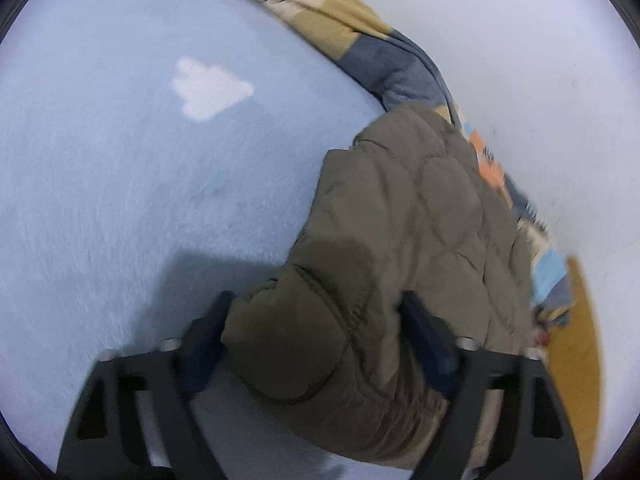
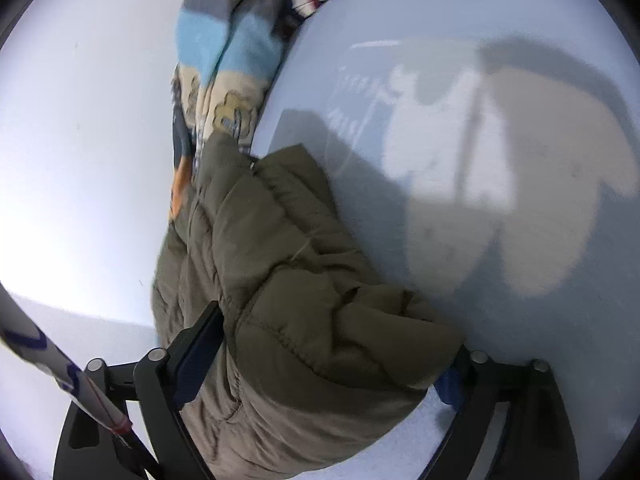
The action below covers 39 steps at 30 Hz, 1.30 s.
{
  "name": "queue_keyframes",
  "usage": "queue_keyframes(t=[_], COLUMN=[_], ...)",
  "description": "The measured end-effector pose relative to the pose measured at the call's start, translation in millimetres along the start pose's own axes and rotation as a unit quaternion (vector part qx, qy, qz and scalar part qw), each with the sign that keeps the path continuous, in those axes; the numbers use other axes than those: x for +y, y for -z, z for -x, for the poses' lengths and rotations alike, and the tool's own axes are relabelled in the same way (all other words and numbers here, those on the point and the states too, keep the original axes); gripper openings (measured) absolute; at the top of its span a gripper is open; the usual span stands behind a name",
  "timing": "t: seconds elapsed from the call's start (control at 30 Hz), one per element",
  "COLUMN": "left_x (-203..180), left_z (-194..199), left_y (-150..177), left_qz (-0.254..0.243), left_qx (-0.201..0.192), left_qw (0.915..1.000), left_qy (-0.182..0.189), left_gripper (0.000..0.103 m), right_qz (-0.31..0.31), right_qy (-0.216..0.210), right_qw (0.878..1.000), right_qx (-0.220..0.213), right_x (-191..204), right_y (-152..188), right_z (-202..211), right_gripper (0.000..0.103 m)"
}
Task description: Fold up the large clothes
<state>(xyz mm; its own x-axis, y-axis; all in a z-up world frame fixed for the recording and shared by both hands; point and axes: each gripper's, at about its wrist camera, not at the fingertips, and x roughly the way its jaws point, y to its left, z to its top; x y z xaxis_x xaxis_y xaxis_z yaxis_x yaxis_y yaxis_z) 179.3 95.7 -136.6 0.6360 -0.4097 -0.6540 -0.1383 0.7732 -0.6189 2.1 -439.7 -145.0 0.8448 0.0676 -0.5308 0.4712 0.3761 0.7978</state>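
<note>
- Pale blue bed sheet (image 1: 120,200) spreads under both claws, with a white wall beyond.
- Left claw (image 1: 316,320) is clamped on a bulky fold of the one olive quilted jacket (image 1: 400,220); its pads press into the padding from both sides.
- Right claw (image 2: 332,352) likewise grips a thick bunch of the same jacket, jaws wide.
- Jacket's long axis runs straight ahead from each claw, toward the wall; neither hand looks nearer.
- Beyond it lies one patchwork blanket (image 1: 360,28), bunched along the wall.
- Count: two claws, one jacket, one blanket.
</note>
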Motion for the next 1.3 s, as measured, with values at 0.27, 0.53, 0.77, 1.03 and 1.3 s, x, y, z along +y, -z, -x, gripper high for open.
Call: queue_keyframes(t=[0.27, 0.53, 0.77, 1.03, 1.3], left_x=[-69, -82, -78, -56, -14], left_z=[25, 66, 120, 189, 212], left_y=[18, 21, 44, 84, 106], left_qz=[-0.209, -0.23, -0.222, -0.187, -0.134], left_qx=[-0.058, -0.066, -0.064, -0.07, -0.033], left_qw=[0.9687, 0.9647, 0.968, 0.9769, 0.9839], left_qy=[-0.12, -0.11, -0.097, -0.077, -0.113], left_gripper=[0.044, 0.043, 0.043, 0.043, 0.058], right_qz=[0.256, 0.355, 0.352, 0.327, 0.258], right_qy=[0.173, 0.214, 0.189, 0.169, 0.148], right_qw=[0.95, 0.908, 0.915, 0.929, 0.955], right_qx=[-0.038, -0.064, -0.058, -0.045, -0.002], right_x=[81, 122, 134, 117, 62], right_y=[26, 56, 73, 107, 127], right_z=[2, 36, 80, 145, 187], right_gripper=[0.043, 0.039, 0.039, 0.039, 0.045])
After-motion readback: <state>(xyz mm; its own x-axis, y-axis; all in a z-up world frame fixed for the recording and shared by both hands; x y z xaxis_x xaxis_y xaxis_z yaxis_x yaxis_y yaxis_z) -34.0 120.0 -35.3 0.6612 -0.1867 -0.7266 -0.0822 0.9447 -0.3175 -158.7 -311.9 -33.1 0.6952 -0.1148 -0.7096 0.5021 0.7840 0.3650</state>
